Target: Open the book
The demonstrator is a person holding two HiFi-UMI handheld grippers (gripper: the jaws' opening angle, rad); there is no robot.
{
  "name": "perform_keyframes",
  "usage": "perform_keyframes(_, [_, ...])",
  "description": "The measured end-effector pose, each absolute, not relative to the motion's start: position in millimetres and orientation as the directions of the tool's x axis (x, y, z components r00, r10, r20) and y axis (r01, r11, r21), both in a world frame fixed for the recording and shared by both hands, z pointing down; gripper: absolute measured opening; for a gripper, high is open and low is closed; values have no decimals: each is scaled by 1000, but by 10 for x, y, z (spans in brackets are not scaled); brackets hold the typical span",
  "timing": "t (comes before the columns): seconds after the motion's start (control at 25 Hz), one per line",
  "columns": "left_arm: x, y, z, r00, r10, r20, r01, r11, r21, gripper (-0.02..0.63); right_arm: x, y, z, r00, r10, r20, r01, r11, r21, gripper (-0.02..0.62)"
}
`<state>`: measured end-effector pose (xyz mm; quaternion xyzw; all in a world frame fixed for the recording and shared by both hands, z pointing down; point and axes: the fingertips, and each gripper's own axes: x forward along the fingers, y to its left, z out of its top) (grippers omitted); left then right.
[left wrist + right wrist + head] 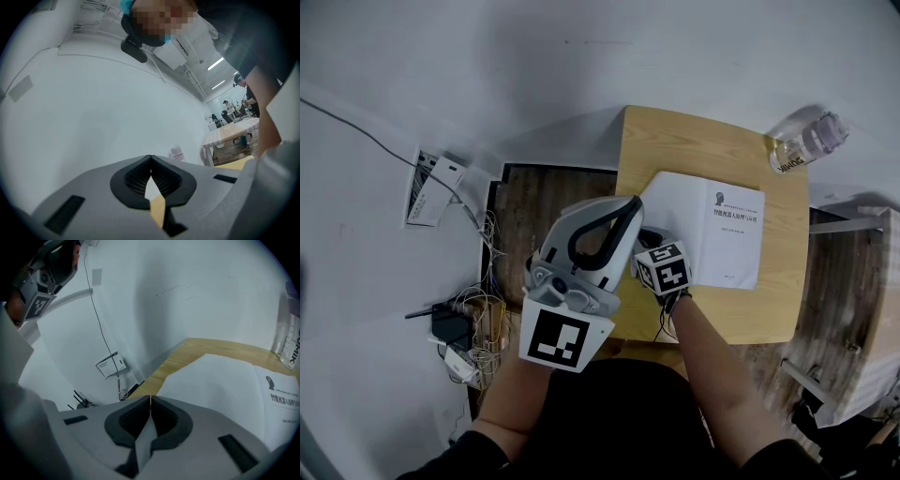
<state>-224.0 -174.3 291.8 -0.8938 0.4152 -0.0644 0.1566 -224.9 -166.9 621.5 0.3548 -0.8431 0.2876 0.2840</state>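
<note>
One book (705, 227), one bottle (807, 142), one table (675, 141) and two grippers are counted. The table is small, with a light wooden top, and is set against a white wall (441, 66) over a floor (534, 211) of dark wooden planks. A thin cable (356, 124) is seen running along the wall to a white panel (431, 186), and below it a tangle of wires (464, 319) with a black box is gathered at the foot of the wall. In the left gripper view more tables and strip lights are made out far off at the right.

The book is closed and is laid flat on the table, across its middle and right part. Its cover is white, with a small head emblem and a few lines of dark print towards one edge. The clear bottle is found at the table's far right corner, apart from the book.

The left gripper (623, 217) is held level above the table's left edge; its fingers (140, 176) are seen closed tip to tip with nothing gripped. The right gripper (661, 262) is tilted downward over the book's near left corner; its fingers (133, 420) are likewise pressed together and empty, with the book's white cover (225, 385) just ahead of them. Whether the cover is touched cannot be told.
</note>
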Motion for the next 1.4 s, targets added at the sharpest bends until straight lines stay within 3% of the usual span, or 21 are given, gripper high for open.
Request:
perform_keyframes(0.92, [-2305,-1720,2848,645,-763,-45,-732,-600,-324,9,-2312,-1642,6301,-565,-396,724,-766,579,-281,35])
perform_keyframes(1.04, [-2312,-1709,2825,646,-762,-48,-731,-599,-328,9,-2370,-1593,6278,-599,-374,708,-736,605,-304,136])
perform_keyframes(1.4, [-2323,-1660,2787,644,-764,-47,-730,-595,-338,9,-2387,-1562,6220,-624,-381,682,-710,641,-291,164])
